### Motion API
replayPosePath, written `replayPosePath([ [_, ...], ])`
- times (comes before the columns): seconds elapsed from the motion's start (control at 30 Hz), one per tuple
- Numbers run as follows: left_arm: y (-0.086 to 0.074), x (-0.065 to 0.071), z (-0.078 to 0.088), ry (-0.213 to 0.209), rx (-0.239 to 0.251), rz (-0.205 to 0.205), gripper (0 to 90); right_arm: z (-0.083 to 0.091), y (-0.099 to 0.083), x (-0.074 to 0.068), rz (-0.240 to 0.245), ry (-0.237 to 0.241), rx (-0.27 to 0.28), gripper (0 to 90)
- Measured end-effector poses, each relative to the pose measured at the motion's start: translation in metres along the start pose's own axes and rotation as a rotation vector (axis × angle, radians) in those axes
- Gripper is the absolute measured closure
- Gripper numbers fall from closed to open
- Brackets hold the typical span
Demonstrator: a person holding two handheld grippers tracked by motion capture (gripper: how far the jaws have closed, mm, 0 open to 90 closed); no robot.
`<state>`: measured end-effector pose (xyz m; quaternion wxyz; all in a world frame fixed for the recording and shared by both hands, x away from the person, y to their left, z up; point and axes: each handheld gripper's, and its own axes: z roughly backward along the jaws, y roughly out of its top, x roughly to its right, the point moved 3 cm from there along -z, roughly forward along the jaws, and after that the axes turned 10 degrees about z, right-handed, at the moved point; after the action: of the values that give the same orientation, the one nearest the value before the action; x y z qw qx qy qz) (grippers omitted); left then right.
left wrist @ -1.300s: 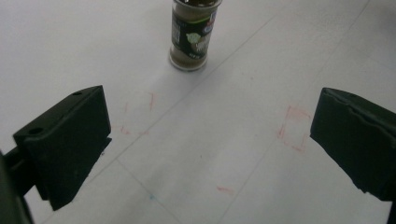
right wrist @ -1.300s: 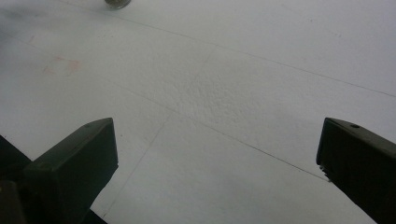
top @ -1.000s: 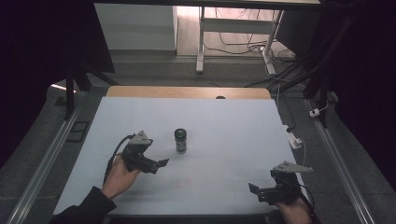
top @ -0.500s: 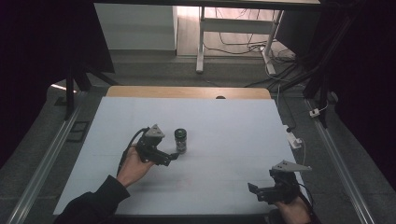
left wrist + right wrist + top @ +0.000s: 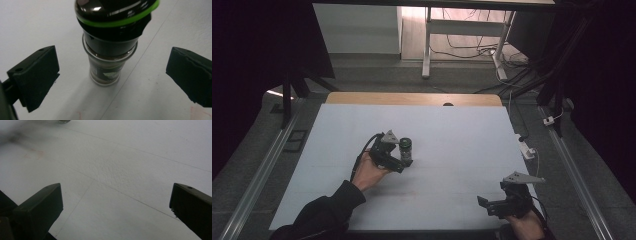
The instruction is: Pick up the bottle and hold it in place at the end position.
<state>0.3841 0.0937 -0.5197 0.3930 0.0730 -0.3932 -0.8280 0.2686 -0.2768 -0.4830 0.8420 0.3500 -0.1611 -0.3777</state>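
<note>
A small glass spice grinder [image 5: 405, 151] with a black cap and a green ring stands upright near the middle of the white table [image 5: 452, 130]. My left gripper [image 5: 401, 160] is right at it, open, one jaw on either side and neither touching. In the left gripper view the grinder [image 5: 112, 42] rises between the two wide-apart black pads [image 5: 37, 72]. My right gripper [image 5: 484, 204] rests low near the table's front right edge, open, with bare white surface between its jaws [image 5: 117, 202].
A wooden strip [image 5: 412, 98] runs along the table's far edge. A white power adapter with cable [image 5: 526, 149] lies at the right edge. Metal rails [image 5: 257, 170] flank both sides. A desk frame and cables [image 5: 462, 45] stand beyond the table.
My left gripper has moved right and forward across the table until its open jaws straddle the grinder. The right gripper has stayed where it was.
</note>
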Motion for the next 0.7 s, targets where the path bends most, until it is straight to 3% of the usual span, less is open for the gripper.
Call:
replayPosePath([
  [0.3, -0.005, -0.007, -0.014, 0.015, -0.008, -0.022, 1.0, 0.000, 0.000, 0.000, 0.007, 0.000, -0.001, 0.0],
  [0.43, -0.006, -0.009, -0.014, 0.029, -0.001, -0.036, 13.8, 0.000, 0.000, 0.000, 0.009, 0.001, -0.001, 0.0],
  [0.47, -0.006, -0.009, -0.014, 0.021, -0.001, -0.037, 13.8, 0.000, 0.000, 0.000, 0.009, 0.001, -0.001, 0.0],
  [0.5, -0.007, -0.009, -0.015, 0.015, -0.002, -0.045, 21.5, 0.000, 0.000, -0.001, 0.009, 0.000, -0.001, 0.0],
  [0.7, -0.007, -0.009, -0.015, 0.012, -0.007, -0.072, 36.2, 0.001, -0.001, -0.001, 0.009, -0.002, -0.002, 0.0],
])
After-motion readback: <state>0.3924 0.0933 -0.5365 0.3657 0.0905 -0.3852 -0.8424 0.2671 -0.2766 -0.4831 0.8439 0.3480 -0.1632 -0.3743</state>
